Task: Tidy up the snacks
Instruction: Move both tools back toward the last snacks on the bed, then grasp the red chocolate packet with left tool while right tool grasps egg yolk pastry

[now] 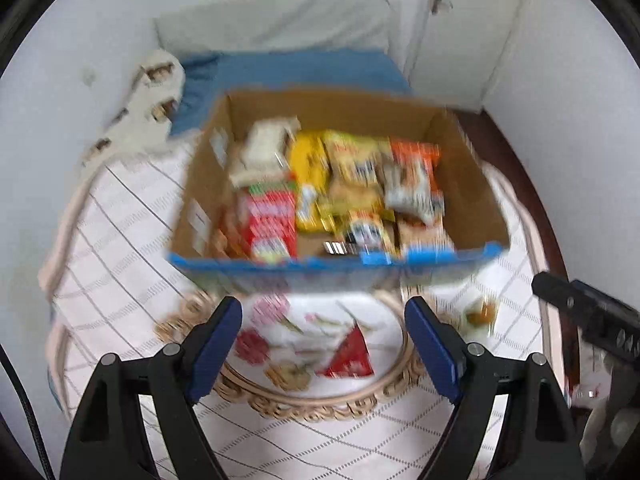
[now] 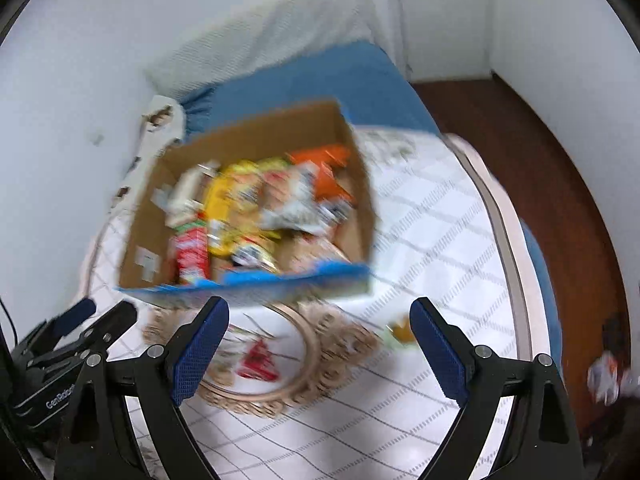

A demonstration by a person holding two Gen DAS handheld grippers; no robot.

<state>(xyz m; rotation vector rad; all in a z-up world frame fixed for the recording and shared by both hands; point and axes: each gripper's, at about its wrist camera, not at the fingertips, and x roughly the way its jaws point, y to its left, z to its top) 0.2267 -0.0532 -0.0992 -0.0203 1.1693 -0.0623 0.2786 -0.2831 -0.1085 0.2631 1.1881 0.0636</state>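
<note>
Left gripper [image 1: 323, 344], two black arms with blue ribbed pads, fills the lower centre of the left wrist view; its jaws stand wide apart with nothing between them. Right gripper [image 2: 319, 344] shows the same build in the lower centre of the right wrist view, jaws likewise spread and empty. Each tool also intrudes into the other's view, at the lower right edge of the left view and the lower left edge of the right view.

One open brown cardboard box with a blue front edge [image 1: 472, 204] sits at the centre of the left view, above the pads. Its contents are blurred; from left to right one can make out a white packet [image 1: 264, 148], a red packet [image 1: 272, 220], a yellow packet [image 1: 308, 160] and an orange packet [image 1: 416, 156], with more wrappers between that cannot be counted.

One round wicker-rimmed tray with a printed floral centre [image 1: 300, 406] lies below the box, between the left pads; a red triangular wrapper [image 1: 350, 356] rests on it. One small pale wrapped snack with an orange patch [image 1: 478, 312] lies on the cloth just right of the tray.

A white quilted bedcover with dark grid lines [image 1: 120, 264] carries everything. A blue sheet [image 1: 304, 68] and a white pillow [image 1: 276, 20] occupy the upper centre; dark red-brown floor [image 2: 532, 152] runs along the right of the right view.
</note>
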